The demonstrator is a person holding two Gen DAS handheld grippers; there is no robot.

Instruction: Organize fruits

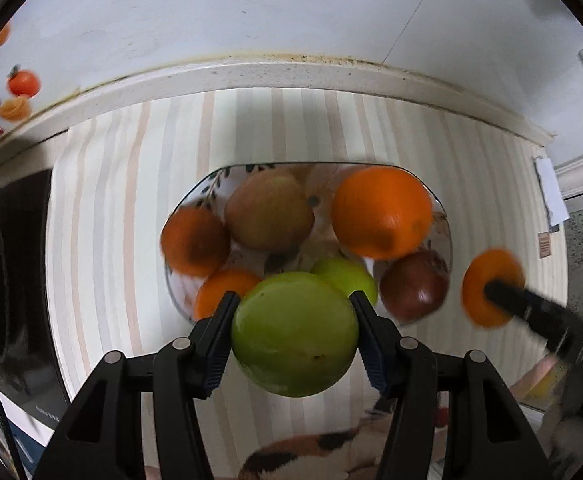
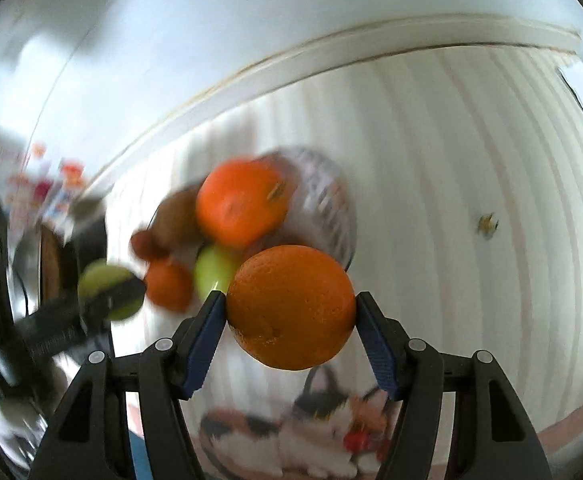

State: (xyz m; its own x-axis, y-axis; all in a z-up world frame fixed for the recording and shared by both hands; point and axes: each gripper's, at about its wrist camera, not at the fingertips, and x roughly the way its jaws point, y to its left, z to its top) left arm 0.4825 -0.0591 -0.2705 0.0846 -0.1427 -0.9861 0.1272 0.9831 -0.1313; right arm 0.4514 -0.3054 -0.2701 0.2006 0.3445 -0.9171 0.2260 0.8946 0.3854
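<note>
My left gripper [image 1: 293, 300] is shut on a green apple [image 1: 294, 334], held just in front of a patterned glass plate [image 1: 445, 220]. The plate holds a big orange [image 1: 381, 212], a brownish mango [image 1: 269, 214], a dark orange [image 1: 193, 240], a small orange [image 1: 225, 290], a second green apple [image 1: 345, 280] and a dark red fruit [image 1: 413, 284]. My right gripper [image 2: 291, 298] is shut on an orange [image 2: 291, 306], near the plate's [image 2: 331, 200] right side. In the left wrist view this orange [image 1: 487, 276] shows blurred at right.
The plate stands on a striped tablecloth [image 1: 131, 200] with a cat print [image 2: 319, 432] near the front edge. A white ledge [image 1: 291, 72] and wall run behind. A dark appliance [image 1: 15, 280] stands at left. A small sticker [image 2: 487, 224] lies on the cloth at right.
</note>
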